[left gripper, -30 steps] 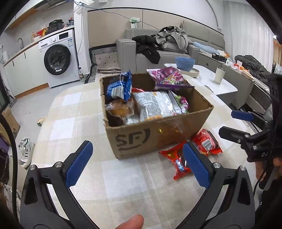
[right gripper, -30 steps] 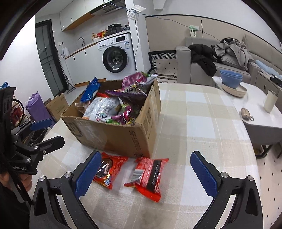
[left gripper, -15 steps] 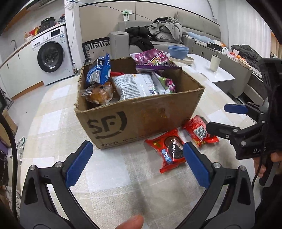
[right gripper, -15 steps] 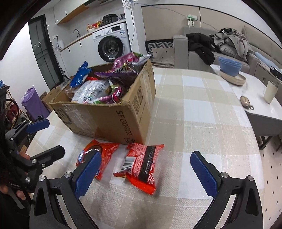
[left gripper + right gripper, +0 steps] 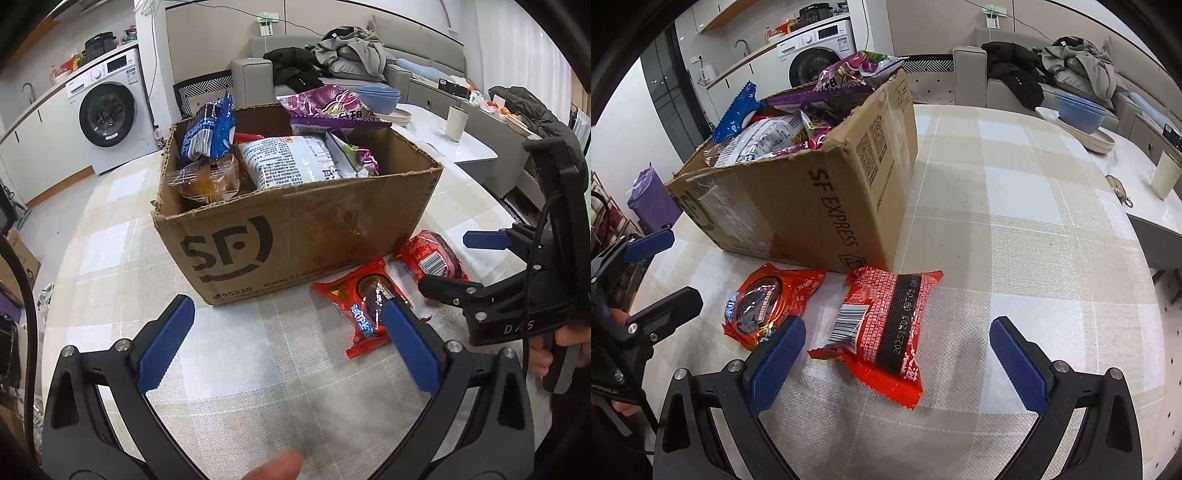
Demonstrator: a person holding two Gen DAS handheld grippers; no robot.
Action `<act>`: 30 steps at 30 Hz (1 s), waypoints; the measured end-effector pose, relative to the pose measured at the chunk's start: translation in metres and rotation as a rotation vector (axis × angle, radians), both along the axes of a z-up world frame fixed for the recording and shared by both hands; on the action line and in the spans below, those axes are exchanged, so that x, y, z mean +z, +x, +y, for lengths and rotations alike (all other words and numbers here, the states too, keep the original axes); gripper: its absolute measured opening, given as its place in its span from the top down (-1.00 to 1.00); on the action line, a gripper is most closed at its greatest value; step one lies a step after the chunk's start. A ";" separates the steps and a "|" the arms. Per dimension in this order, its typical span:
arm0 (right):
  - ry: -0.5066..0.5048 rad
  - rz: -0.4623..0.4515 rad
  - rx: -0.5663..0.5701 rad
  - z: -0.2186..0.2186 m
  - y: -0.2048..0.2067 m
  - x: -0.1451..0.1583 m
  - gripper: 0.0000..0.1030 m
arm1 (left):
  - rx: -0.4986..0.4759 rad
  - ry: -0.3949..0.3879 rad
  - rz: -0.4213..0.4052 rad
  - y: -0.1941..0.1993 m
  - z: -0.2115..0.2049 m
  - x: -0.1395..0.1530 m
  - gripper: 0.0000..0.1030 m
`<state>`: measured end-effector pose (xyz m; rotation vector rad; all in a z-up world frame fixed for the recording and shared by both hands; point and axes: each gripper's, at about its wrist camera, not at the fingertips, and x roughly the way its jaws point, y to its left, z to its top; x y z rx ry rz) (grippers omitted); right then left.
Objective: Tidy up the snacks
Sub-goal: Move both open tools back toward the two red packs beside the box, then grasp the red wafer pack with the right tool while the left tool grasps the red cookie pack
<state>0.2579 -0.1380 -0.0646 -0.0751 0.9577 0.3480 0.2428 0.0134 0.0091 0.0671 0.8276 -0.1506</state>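
On the checked tablecloth (image 5: 122,258), the left gripper (image 5: 284,343) is held low with its blue jaws spread wide and nothing between them. At its 12 o'clock a brown cardboard box (image 5: 295,236) is packed full of snack bags. At 1 o'clock, a red cookie packet (image 5: 364,310) lies flat just beside the box. Next, a red packet with a barcode (image 5: 882,328) is seen lying face down at 12 o'clock from the right gripper (image 5: 897,362), whose jaws are also spread wide and empty.
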 end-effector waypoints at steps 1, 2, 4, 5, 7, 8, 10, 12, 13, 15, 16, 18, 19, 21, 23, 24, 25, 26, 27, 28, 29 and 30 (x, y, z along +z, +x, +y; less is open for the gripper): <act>-0.005 0.003 -0.001 0.001 -0.001 -0.001 -0.98 | -0.001 -0.001 0.003 0.001 0.000 -0.001 -0.97; -0.009 0.004 -0.001 0.000 0.001 -0.003 -0.96 | -0.002 0.002 0.004 0.002 0.000 -0.002 -0.97; 0.000 0.005 -0.002 -0.001 0.003 -0.003 -0.89 | 0.000 0.008 0.006 0.004 0.001 -0.004 -0.97; 0.008 0.006 0.003 -0.001 0.003 -0.003 -0.83 | 0.001 0.007 0.009 0.005 0.001 -0.005 -0.97; 0.002 0.002 0.009 0.000 0.003 -0.003 -0.67 | -0.002 0.008 0.015 0.006 -0.001 -0.008 -0.97; -0.001 0.003 0.013 0.001 0.003 -0.003 -0.53 | -0.002 0.010 0.015 0.005 -0.002 -0.010 -0.97; 0.012 0.011 0.021 0.002 0.003 -0.004 -0.42 | -0.002 0.016 0.015 0.006 -0.003 -0.012 -0.97; 0.019 0.007 0.035 0.004 0.001 -0.003 -0.12 | -0.006 0.016 0.016 0.004 -0.005 -0.015 -0.97; 0.014 0.004 0.039 0.005 0.001 -0.003 -0.01 | -0.008 0.016 0.016 0.004 -0.005 -0.017 -0.97; 0.013 -0.003 0.045 0.007 -0.005 -0.001 0.10 | -0.012 0.023 0.017 0.005 -0.007 -0.019 -0.97; 0.006 -0.008 0.050 0.007 -0.007 -0.001 0.13 | -0.013 0.026 0.016 0.005 -0.008 -0.020 -0.97; 0.022 -0.005 0.062 0.005 -0.008 -0.001 0.13 | -0.015 0.030 0.018 0.005 -0.009 -0.021 -0.97; 0.029 -0.004 0.066 0.004 -0.008 -0.001 0.13 | -0.016 0.030 0.019 0.005 -0.009 -0.021 -0.97; 0.032 -0.014 0.070 0.003 -0.008 0.001 0.13 | -0.018 0.032 0.018 0.004 -0.010 -0.022 -0.97; 0.041 -0.021 0.077 0.002 -0.009 0.004 0.14 | -0.017 0.037 0.016 0.004 -0.011 -0.024 -0.97; 0.046 -0.027 0.081 0.002 -0.010 0.007 0.13 | -0.017 0.038 0.015 0.004 -0.011 -0.024 -0.97; 0.052 -0.032 0.084 0.001 -0.012 0.009 0.13 | -0.018 0.038 0.015 0.003 -0.011 -0.024 -0.97; 0.057 -0.036 0.085 0.001 -0.012 0.011 0.13 | -0.017 0.036 0.015 0.003 -0.010 -0.025 -0.97; 0.059 -0.042 0.087 0.001 -0.014 0.015 0.13 | -0.016 0.035 0.015 0.003 -0.011 -0.025 -0.97; 0.061 -0.048 0.088 0.001 -0.015 0.017 0.13 | -0.016 0.035 0.015 0.002 -0.012 -0.025 -0.97; 0.067 -0.055 0.090 0.000 -0.017 0.020 0.13 | -0.016 0.034 0.014 0.002 -0.012 -0.025 -0.97; 0.074 -0.062 0.094 -0.002 -0.020 0.023 0.13 | -0.016 0.032 0.016 0.002 -0.013 -0.025 -0.97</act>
